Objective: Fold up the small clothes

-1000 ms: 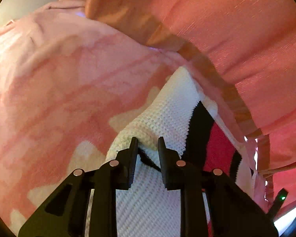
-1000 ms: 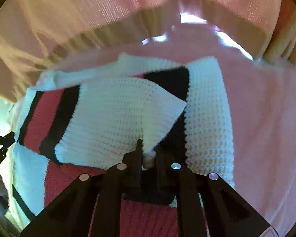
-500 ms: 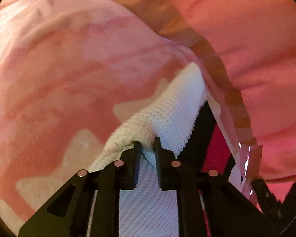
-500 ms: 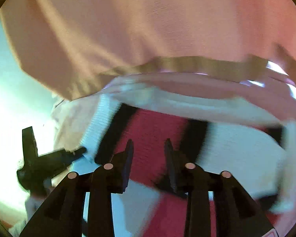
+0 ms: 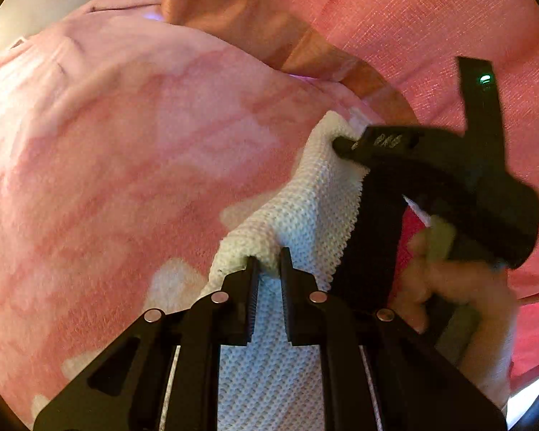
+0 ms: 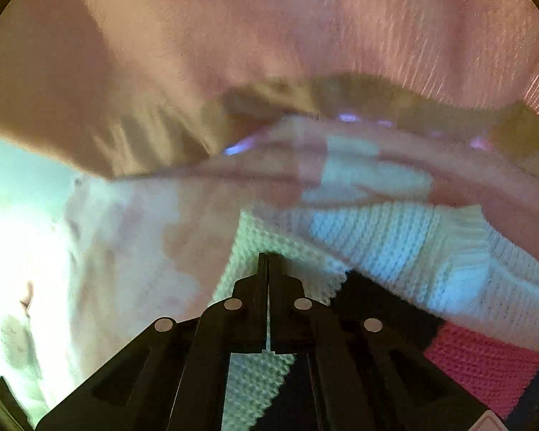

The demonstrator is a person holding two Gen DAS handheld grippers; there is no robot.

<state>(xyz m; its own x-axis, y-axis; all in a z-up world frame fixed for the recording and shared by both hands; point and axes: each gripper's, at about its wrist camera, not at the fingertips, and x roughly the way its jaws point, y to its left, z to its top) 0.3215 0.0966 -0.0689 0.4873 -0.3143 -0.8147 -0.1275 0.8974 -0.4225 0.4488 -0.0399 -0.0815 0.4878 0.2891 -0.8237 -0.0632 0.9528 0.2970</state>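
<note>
**Both hand-held grippers pinch the knit**

The left hand-held gripper (image 5: 268, 264) has its jaws nearly closed on a folded edge of the white, black and red knitted garment (image 5: 316, 212). Ahead and right, the right hand-held gripper (image 6: 268, 269) clamps fully on the same garment's white edge, over a pink patterned blanket (image 5: 125, 151).

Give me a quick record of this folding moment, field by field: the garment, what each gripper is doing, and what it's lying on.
garment: white knit sweater with black and red stripes
left gripper: jaws closed on a bunched white fold of the garment's edge
right gripper: jaws shut, pinching a white knit edge; also seen in the left wrist view gripping the far corner
surface: pink patterned blanket under the garment
background: pink curtain hanging behind
blur: right wrist view is motion-blurred
</note>
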